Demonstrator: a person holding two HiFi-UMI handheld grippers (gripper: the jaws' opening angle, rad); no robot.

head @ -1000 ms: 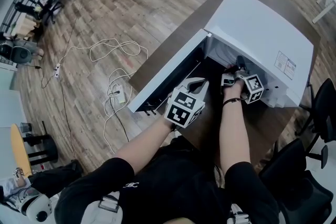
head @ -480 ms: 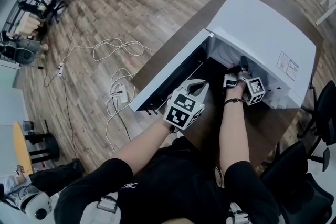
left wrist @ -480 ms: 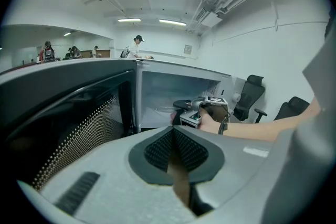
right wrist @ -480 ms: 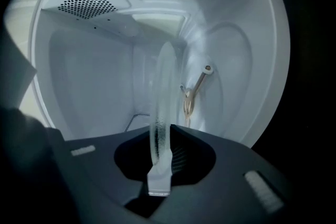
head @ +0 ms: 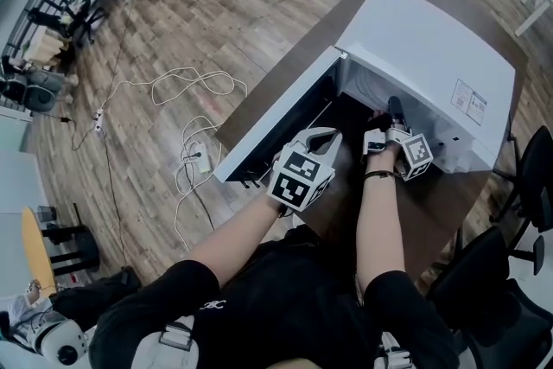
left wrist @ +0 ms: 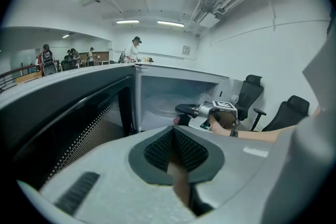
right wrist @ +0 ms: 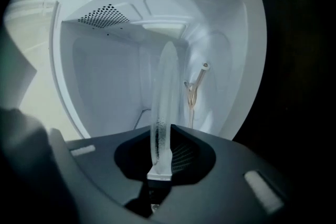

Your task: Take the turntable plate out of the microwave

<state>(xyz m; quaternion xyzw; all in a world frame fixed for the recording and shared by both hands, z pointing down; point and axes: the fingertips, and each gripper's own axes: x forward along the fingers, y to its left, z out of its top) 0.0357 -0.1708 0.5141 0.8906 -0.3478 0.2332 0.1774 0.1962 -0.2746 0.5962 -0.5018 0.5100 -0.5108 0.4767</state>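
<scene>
The white microwave (head: 432, 47) stands on a brown table with its door (head: 276, 121) swung wide open. My right gripper (head: 389, 112) reaches into the cavity mouth. In the right gripper view it (right wrist: 163, 157) is shut on the rim of the clear glass turntable plate (right wrist: 164, 102), which shows edge-on and runs back into the white cavity. My left gripper (head: 324, 138) hovers by the open door, shut and holding nothing. The left gripper view looks over its jaws (left wrist: 176, 165) at the right gripper (left wrist: 184, 109) in front of the cavity.
A clear roller ring (right wrist: 194, 89) rests deeper in the cavity, beside the plate. Black office chairs (head: 510, 272) stand to the right of the table. White cables and a power strip (head: 194, 155) lie on the wooden floor to the left.
My right hand has shifted a little at the cavity mouth, drawing slightly back toward me. The left gripper has not moved.
</scene>
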